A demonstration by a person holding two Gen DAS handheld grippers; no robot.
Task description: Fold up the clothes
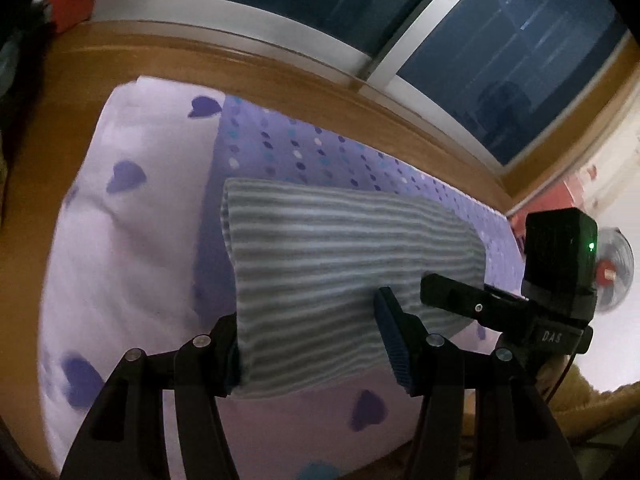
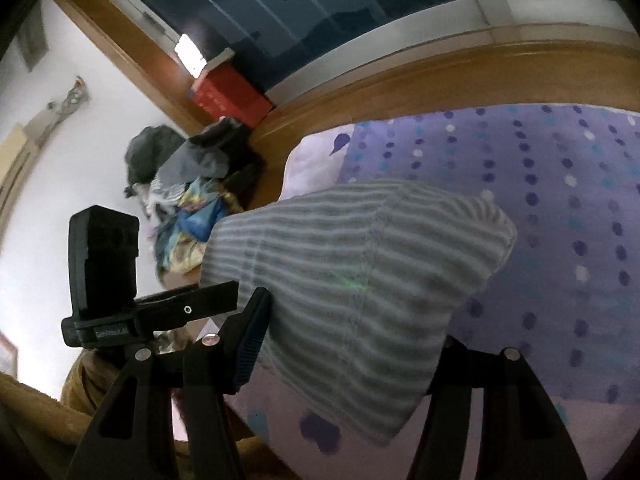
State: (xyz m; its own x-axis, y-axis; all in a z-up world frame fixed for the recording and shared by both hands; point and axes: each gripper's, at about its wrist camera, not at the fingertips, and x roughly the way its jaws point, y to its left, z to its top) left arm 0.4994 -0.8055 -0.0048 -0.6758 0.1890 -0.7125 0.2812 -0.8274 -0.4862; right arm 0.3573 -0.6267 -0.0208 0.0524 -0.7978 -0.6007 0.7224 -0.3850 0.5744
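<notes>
A grey and white striped garment (image 1: 340, 264) lies folded into a long band on the purple bedding. My left gripper (image 1: 316, 344) is open, its fingers standing either side of the band's near end, the left pad against the cloth. In the right wrist view the same garment (image 2: 352, 288) bulges up between the fingers. My right gripper (image 2: 344, 344) is open around the other end; its right finger is partly hidden behind the cloth.
A pale lilac quilt with purple hearts (image 1: 132, 216) and a purple dotted sheet (image 2: 552, 208) cover the bed. A wooden bed frame (image 1: 248, 68) and window run behind. A heap of clothes (image 2: 192, 192) and a red box (image 2: 228, 98) sit at the corner. A fan (image 1: 614, 268) stands at right.
</notes>
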